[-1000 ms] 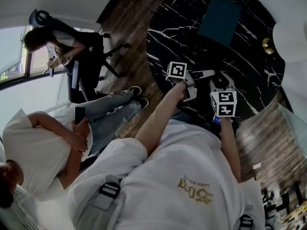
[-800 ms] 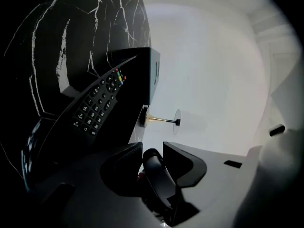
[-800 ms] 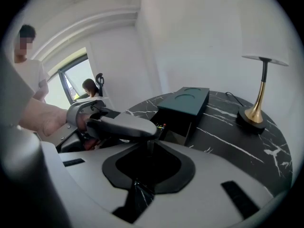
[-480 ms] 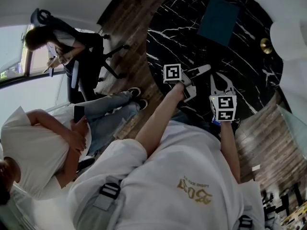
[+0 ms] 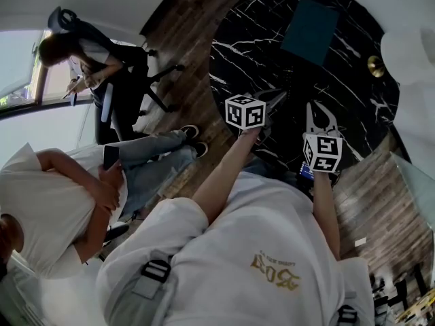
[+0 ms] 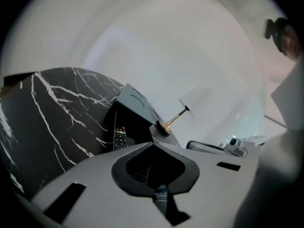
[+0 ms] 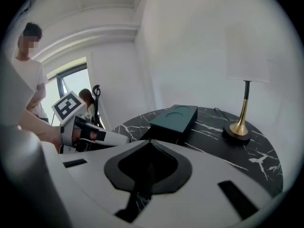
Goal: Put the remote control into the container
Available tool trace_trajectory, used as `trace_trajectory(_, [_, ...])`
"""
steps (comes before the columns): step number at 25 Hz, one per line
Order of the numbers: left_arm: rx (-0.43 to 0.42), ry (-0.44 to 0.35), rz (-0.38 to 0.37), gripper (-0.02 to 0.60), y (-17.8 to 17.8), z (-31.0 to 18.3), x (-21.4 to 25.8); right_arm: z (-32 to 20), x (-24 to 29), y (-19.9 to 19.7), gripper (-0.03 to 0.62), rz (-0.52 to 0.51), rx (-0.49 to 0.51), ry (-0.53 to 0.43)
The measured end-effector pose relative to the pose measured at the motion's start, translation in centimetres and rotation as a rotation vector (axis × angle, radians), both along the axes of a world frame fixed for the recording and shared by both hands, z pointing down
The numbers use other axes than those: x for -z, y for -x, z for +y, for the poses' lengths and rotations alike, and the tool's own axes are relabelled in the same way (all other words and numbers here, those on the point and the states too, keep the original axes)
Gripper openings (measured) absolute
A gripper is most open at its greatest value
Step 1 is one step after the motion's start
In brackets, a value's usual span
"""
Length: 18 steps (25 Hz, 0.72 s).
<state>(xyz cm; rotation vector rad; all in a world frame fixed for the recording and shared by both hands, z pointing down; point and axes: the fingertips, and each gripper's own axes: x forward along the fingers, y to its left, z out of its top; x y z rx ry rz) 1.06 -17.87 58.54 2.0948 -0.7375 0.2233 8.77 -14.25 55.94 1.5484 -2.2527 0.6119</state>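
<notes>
The black remote control [image 6: 119, 137], with coloured buttons, lies on the round black marble table [image 5: 245, 32]. It lies just in front of the dark teal container [image 6: 131, 109], which also shows as the container [image 5: 310, 21] and the container [image 7: 174, 118]. My left gripper [image 5: 277, 96] is shut with nothing in it, and its tips [image 6: 153, 144] point towards the remote from a short way off. My right gripper [image 5: 314, 107] hovers beside it over the table's near part, also shut and empty [image 7: 148, 142]. I cannot make out the remote in the head view.
A brass-footed lamp [image 7: 240, 126] stands at the table's right side, its base [image 5: 376, 64] near the rim. One person [image 5: 61, 202] sits at the left with a phone, and another [image 5: 88, 60] sits on an office chair further off. Wooden floor surrounds the table.
Both grippers' jaws stood apart a second ago and are now together. Both grippers have moved a little further over the table towards the container.
</notes>
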Motion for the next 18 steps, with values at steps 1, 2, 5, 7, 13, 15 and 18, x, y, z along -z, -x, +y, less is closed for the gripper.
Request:
trace_trajectory(1, [-0.007, -0.048, -0.030, 0.008, 0.1, 0.0, 0.4, 0.0, 0.2, -0.2, 0.014, -0.004, -0.009, -0.006])
trace_trajectory(2, [-0.008, -0.095, -0.059, 0.008, 0.2, 0.0, 0.9, 0.0, 0.5, -0.4, 0.012, -0.007, -0.018, -0.012])
trace_trajectory(5, [0.009, -0.232, -0.130, 0.006, 0.9, -0.2, 2.9, 0.0, 1.3, -0.9, 0.012, -0.015, -0.040, -0.028])
trace_trajectory(7, [0.001, -0.297, -0.163, 0.008, 0.9, -0.3, 4.0, 0.0, 1.8, -1.2, 0.012, -0.018, -0.052, -0.039])
trace_trajectory(13, [-0.044, -0.494, -0.238, 0.008, 0.7, 0.1, 7.3, 0.0, 3.8, -2.0, 0.012, -0.025, -0.079, -0.083])
trace_trajectory(15, [-0.052, -0.551, -0.258, 0.008, 0.6, 0.4, 8.7, 0.0, 4.8, -2.3, 0.012, -0.031, -0.090, -0.103])
trace_trajectory(18, [0.004, -0.622, -0.271, 0.008, 1.4, 0.0, 11.0, 0.0, 6.4, -2.5, 0.012, -0.042, -0.102, -0.140])
